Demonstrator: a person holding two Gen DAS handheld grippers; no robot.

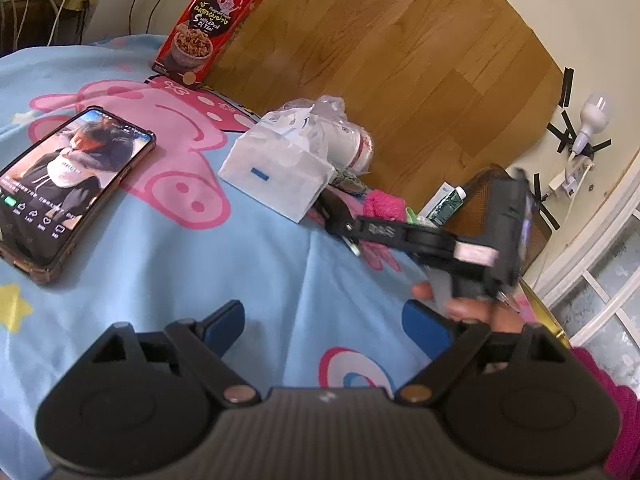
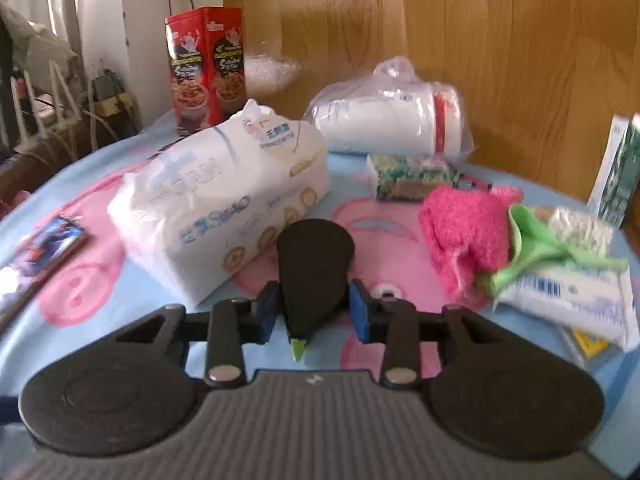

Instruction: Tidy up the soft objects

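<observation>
In the right wrist view my right gripper point(image 2: 315, 312) is shut on a black teardrop-shaped pad point(image 2: 316, 256) with a green tip, its blue pads against the pad's sides. Just beyond lie a white tissue pack point(image 2: 224, 216), a pink fluffy towel point(image 2: 464, 232) and a green cloth point(image 2: 528, 248). In the left wrist view my left gripper point(image 1: 324, 328) hangs open over the blue bedsheet point(image 1: 200, 272) with nothing between its fingers. There the right gripper point(image 1: 336, 220), held by a hand point(image 1: 460, 300), reaches in beside the tissue pack point(image 1: 276, 172) and the pink towel point(image 1: 384, 204).
A phone point(image 1: 68, 184) with a lit screen lies at the left. A red cereal box point(image 2: 206, 64) and bagged paper cups point(image 2: 392, 120) stand by the wooden headboard point(image 1: 380, 60). A sponge pack point(image 2: 412, 176), a wipes pack point(image 2: 568, 296) and a green box point(image 2: 620, 168) crowd the right.
</observation>
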